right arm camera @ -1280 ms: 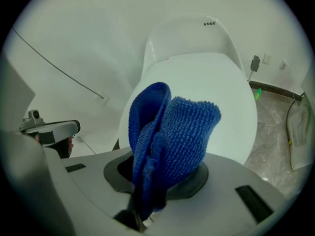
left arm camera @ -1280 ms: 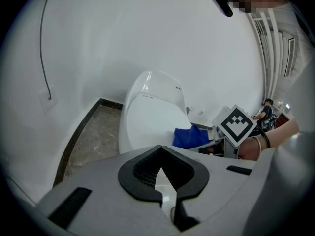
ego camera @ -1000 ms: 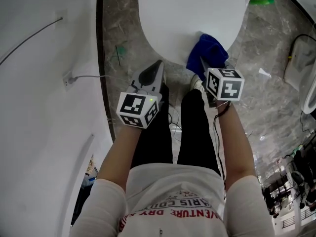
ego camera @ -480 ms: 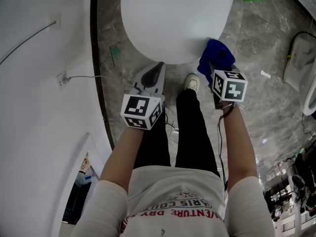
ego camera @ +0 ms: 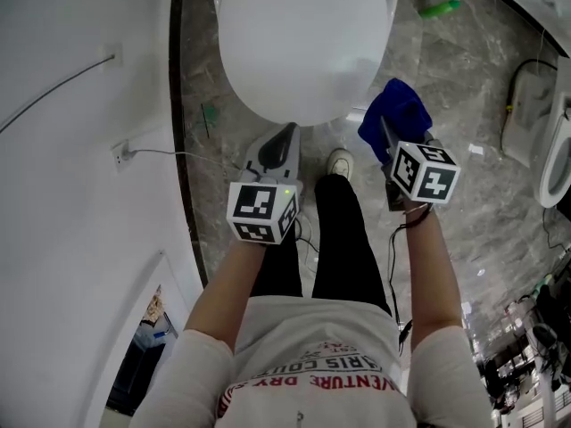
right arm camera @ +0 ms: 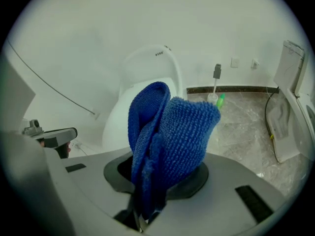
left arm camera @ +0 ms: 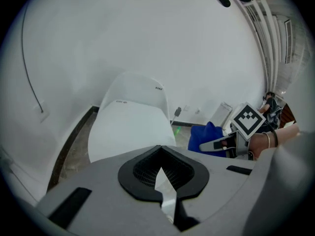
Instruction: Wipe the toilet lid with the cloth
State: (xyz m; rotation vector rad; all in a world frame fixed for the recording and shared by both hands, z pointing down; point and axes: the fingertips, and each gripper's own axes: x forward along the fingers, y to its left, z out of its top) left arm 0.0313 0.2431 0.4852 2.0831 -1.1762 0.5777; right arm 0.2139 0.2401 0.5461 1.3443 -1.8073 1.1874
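The white toilet lid (ego camera: 303,43) lies closed at the top of the head view, and it also shows ahead in the left gripper view (left arm camera: 130,129). My right gripper (ego camera: 385,130) is shut on a bunched blue cloth (ego camera: 395,114), held just off the lid's front right edge, over the floor. In the right gripper view the cloth (right arm camera: 172,136) stands up out of the shut jaws (right arm camera: 140,220) and hides part of the toilet. My left gripper (ego camera: 282,137) is shut and holds nothing, below the lid's front edge; its jaws (left arm camera: 165,200) meet with no gap.
Grey marble floor surrounds the toilet. A green object (ego camera: 443,8) lies on the floor at the back right, beside a toilet brush (right arm camera: 215,82). A white fixture (ego camera: 553,150) stands at the right edge. A wall socket with a cable (ego camera: 123,147) sits left. The person's shoe (ego camera: 338,162) is under the lid's front.
The right gripper and the blue cloth have slid off the lid's front right edge, to the right. The left gripper has kept its place beneath the lid.
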